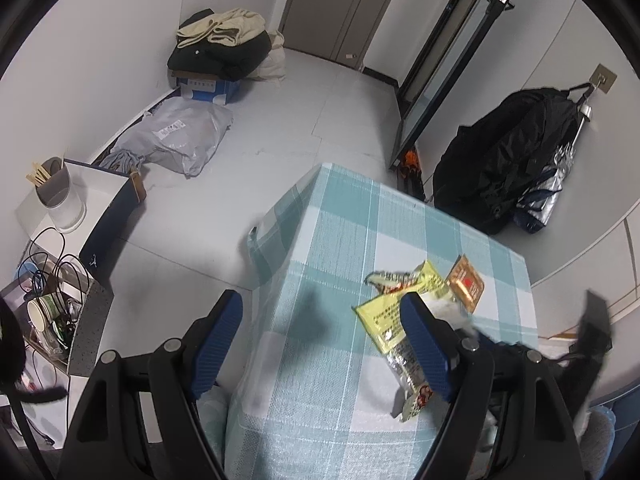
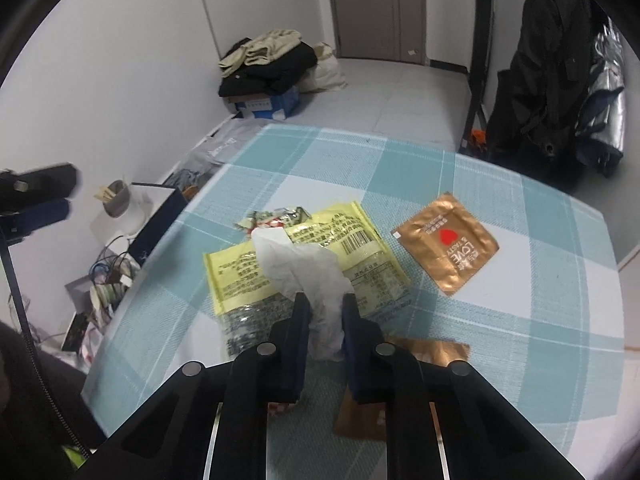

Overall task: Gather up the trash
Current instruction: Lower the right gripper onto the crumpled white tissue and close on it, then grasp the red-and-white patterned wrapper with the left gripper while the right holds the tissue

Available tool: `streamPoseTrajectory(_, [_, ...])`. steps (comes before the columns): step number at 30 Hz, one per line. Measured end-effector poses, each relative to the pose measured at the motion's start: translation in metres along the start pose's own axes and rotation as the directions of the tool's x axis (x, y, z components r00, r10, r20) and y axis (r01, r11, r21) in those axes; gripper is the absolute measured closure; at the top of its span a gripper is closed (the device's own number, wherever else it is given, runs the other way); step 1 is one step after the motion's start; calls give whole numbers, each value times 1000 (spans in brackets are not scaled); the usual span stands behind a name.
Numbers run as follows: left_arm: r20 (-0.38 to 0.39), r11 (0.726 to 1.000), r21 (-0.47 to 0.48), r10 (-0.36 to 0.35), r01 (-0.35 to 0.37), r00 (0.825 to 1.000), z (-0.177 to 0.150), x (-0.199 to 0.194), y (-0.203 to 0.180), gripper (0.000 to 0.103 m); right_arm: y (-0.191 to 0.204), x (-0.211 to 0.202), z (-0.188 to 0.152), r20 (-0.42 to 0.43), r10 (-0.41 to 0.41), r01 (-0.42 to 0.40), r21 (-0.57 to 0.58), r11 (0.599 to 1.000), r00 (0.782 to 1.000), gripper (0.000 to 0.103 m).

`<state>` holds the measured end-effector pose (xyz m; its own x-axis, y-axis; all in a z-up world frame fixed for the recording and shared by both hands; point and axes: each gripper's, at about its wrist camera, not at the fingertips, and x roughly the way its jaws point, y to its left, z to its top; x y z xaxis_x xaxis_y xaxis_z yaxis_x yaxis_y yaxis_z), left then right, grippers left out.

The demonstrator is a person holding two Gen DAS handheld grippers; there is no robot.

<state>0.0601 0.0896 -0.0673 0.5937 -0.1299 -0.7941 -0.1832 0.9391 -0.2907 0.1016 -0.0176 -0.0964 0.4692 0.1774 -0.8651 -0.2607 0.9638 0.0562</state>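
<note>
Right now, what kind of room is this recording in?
Probably a small lived-in room or entryway at home: a table under a teal-and-white checked tablecloth, a pile of dark and beige clothes on a box on the floor, and a black coat hung on a wall hook.

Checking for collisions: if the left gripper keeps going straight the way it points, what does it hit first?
Most likely the checked tablecloth, bare between the open left gripper fingers. The yellow wrapper lies by its right finger; depth is unclear.
</note>
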Motion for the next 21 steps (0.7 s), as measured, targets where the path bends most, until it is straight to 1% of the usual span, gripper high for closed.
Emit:
streamPoseTrajectory(4, [-63, 1000, 11, -11, 12, 998, -12, 14, -4, 25, -10, -25, -2, 28, 7, -7, 12, 1000, 1000, 91])
streamPoseTrajectory(7, [-128, 998, 14, -58, 60, 990, -22, 24, -10, 25, -21, -43, -5, 49, 2, -4, 44, 999, 999, 91])
streamPoseTrajectory(9, [-154, 996, 33, -78, 84, 985, -27, 26, -17, 25, -30, -57, -8, 62, -6, 2, 67, 998, 998, 91])
streamPoseTrajectory(12, [-175, 992, 72, -89, 103, 980, -38, 29, -29, 25, -40, -72, -13, 76, -15, 9, 81, 997, 997, 91])
streamPoseTrajectory(16, [-222, 982, 125, -112, 143, 969, -50, 35, -43, 25, -53, -89, -21, 105, -22, 10, 120, 993, 994, 91])
streamPoseTrajectory(19, [-273, 975, 131, -139, 180, 952, -58, 45, -51, 25, -63, -96, -27, 122, -26, 8, 146, 989, 992, 91])
streamPoseTrajectory(21, [-286, 974, 155, -114, 163, 951, -63, 49, -55, 26, -67, -98, -29, 127, -26, 5, 163, 987, 992, 91])
